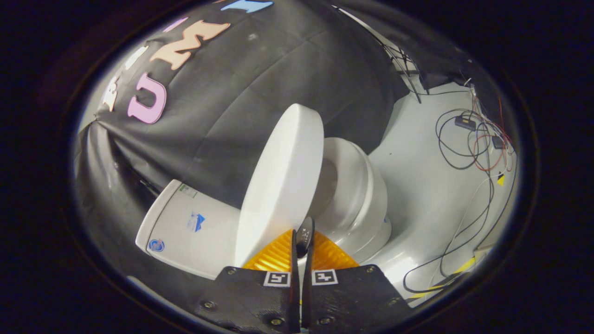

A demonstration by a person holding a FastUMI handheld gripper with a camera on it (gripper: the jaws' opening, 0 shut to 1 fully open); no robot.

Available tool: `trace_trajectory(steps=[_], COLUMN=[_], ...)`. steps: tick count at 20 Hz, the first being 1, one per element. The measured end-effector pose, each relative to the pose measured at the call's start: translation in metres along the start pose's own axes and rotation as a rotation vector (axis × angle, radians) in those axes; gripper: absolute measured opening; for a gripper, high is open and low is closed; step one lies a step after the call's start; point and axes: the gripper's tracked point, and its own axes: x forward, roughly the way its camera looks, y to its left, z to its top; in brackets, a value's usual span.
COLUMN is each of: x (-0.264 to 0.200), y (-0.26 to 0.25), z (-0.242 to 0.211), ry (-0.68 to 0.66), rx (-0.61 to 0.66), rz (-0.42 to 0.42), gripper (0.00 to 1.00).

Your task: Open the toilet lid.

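The tool (301, 241) is nearly closed and pinches nothing I can tell — the lid (283, 185), already raised, stands just ahead. Push gently toward the tank (185, 222), so it rests without slamming.

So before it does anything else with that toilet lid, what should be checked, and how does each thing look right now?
1. Lid raised off the seat: ok, it stands up steeply, tilted toward the tank.
2. Lid resting fully against the tank: cannot tell.
3. Gripper fingers close together, just ahead of them the lid's lower edge: ok.
4. Fingers pressing on the lid: cannot tell.
5. Seat left down on the bowl: ok.
6. Cables on the floor lie beyond the toilet, away from the fingers: ok.
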Motion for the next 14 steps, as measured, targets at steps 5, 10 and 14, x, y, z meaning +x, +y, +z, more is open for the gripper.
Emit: trace_trajectory(steps=[5,10,14], x=[0.0,-0.004,-0.016], y=[0.002,0.009,0.04], z=[0.004,0.015,0.023], ry=[-0.026,-0.075,-0.105], rx=[-0.08,-0.211,-0.34], rz=[-0.008,-0.002,0.009], gripper=[0.02,0.02,0.02])
